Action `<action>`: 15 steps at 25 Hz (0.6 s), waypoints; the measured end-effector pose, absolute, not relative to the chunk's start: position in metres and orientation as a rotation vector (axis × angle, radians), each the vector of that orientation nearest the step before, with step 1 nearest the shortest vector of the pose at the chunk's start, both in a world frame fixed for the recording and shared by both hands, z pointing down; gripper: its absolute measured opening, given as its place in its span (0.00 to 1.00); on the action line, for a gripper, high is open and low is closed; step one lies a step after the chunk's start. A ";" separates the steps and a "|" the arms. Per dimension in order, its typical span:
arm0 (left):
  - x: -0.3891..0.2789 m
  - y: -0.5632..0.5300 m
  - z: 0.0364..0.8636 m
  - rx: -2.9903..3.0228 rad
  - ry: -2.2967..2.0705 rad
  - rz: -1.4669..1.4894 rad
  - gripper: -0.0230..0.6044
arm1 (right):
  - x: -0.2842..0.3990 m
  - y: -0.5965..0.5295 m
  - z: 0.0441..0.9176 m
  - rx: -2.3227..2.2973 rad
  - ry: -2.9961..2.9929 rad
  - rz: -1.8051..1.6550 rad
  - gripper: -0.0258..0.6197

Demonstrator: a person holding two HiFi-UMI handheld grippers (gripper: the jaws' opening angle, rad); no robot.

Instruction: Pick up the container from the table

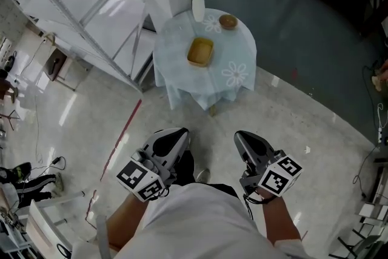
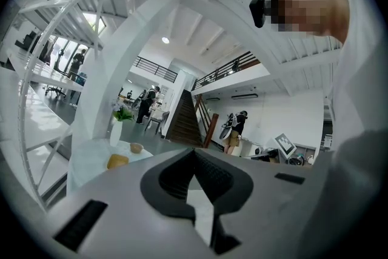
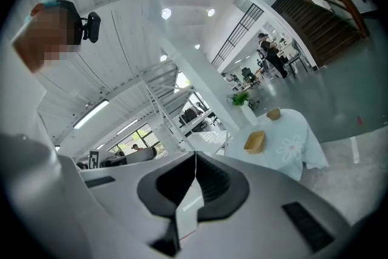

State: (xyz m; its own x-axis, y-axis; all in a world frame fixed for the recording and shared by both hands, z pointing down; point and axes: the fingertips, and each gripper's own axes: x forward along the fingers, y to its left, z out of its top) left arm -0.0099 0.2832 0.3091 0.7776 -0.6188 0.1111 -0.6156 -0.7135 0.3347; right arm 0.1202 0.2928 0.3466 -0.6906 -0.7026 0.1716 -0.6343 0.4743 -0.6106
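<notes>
With both grippers held low in front of the torso, the pose is symmetric. The left gripper (image 1: 176, 134) and right gripper (image 1: 243, 137) sit side by side over the floor (image 1: 315, 124), roughly level, tips pointing toward the table (image 1: 176, 79). The forearms come up from the bottom of the head view, and one marker cube shows on each gripper: left (image 1: 140, 179), right (image 1: 280, 174).

Jaws:
- Left gripper view: jaws together, pads meeting at the tip, nothing between them.
- Right gripper view: jaws together, nothing between them.

Container (image 1: 200, 51): tan, shallow and rectangular. It lies on the table near the middle of the cloth, well apart from both grippers and untouched. The left gripper view has it left of the jaws, and the right gripper view has it up and to the right of the jaws.

Count:
- 2 grippers, both closed and empty
- 1 round table, draped in a pale cloth
- 1 container
- 1 white vase (image 1: 198, 7) with flowers, upright at the far edge of the table
- 1 round brown item (image 1: 228, 22), just right of the vase; I can't tell what it is
- 2 flower prints on the cloth, one near the front right (image 1: 235, 74), one beside the vase (image 1: 212, 23)
</notes>
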 end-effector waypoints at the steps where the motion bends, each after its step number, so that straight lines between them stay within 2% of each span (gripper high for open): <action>1: -0.011 0.279 0.310 2.616 -0.940 -0.014 0.07 | 0.120 0.289 0.348 -1.191 2.606 -1.014 0.07; 15: -0.046 0.177 0.328 2.592 -0.909 -0.008 0.07 | 0.090 0.193 0.360 -1.242 2.587 -1.045 0.08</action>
State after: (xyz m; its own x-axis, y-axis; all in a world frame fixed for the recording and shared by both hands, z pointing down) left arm -0.0465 0.1774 0.3284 0.7893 -0.6018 0.1220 -0.5995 -0.7124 0.3648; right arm 0.0905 0.1929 0.3597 -0.6660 -0.7175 0.2040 -0.6578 0.4361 -0.6141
